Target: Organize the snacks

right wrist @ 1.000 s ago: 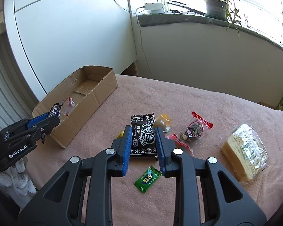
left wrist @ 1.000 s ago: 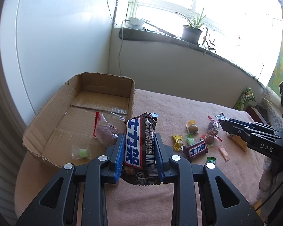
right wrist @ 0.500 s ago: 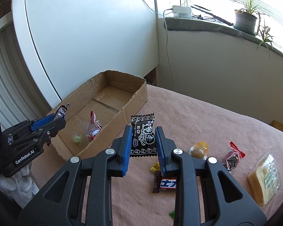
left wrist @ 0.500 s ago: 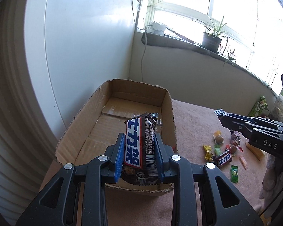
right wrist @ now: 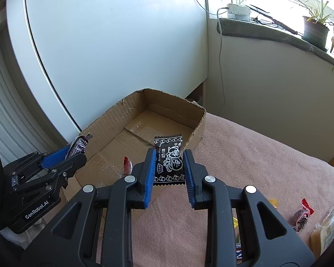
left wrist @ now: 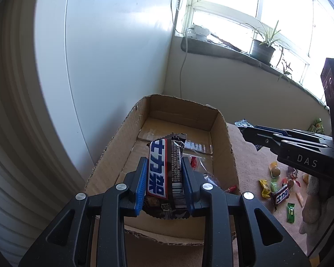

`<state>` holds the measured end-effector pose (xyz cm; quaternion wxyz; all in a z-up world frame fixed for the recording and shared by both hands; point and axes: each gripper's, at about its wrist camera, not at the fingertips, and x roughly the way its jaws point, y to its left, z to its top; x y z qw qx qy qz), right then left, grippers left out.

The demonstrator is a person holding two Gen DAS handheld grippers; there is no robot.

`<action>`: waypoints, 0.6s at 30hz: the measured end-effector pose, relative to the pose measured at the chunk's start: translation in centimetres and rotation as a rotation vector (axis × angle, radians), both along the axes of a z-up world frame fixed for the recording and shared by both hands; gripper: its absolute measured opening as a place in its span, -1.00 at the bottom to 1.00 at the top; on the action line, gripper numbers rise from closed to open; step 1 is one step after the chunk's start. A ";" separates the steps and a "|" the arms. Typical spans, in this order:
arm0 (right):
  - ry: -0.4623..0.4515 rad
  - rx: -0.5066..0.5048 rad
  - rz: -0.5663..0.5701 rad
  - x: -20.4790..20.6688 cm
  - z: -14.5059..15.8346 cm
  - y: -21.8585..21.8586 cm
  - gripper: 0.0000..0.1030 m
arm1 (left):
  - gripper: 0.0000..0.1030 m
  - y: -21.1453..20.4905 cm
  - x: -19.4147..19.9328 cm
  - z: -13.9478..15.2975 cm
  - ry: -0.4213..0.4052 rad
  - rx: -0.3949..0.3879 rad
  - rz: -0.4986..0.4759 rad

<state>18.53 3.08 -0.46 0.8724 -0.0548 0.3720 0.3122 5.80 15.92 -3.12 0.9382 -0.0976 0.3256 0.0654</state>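
My left gripper point(left wrist: 164, 166) is shut on a chocolate bar point(left wrist: 160, 173) with a blue-and-white label, held above the near end of an open cardboard box point(left wrist: 231, 155). My right gripper point(right wrist: 169, 155) is shut on a black cream-plum candy packet point(right wrist: 169, 158), held over the box's right wall point(right wrist: 198, 129). The left gripper point(right wrist: 64, 158) shows at the left of the right wrist view, the right gripper point(left wrist: 251, 135) at the right of the left wrist view. A red-ended clear packet point(left wrist: 196, 162) lies in the box.
The box stands at the left end of a pink-covered table point(right wrist: 256, 155), against a white cabinet point(right wrist: 111, 44). Loose snacks lie to the right: a small chocolate bar point(left wrist: 280, 197), a green candy point(left wrist: 290, 211), a yellow candy point(left wrist: 265, 185) and a bread packet point(right wrist: 327, 229).
Both grippers have moved left toward the box with their snacks. The left one now hangs over the box's near end and the right one over its right wall.
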 end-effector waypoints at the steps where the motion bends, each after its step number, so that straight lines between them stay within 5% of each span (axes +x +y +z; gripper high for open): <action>1: 0.001 -0.001 0.006 0.2 -0.1 0.4 -0.50 | -0.46 0.1 0.1 0.0 0.001 0.001 0.001; 18: 0.048 -0.018 0.047 2.3 -2.2 3.7 -0.50 | -0.46 0.9 0.8 -0.6 0.023 -0.008 0.000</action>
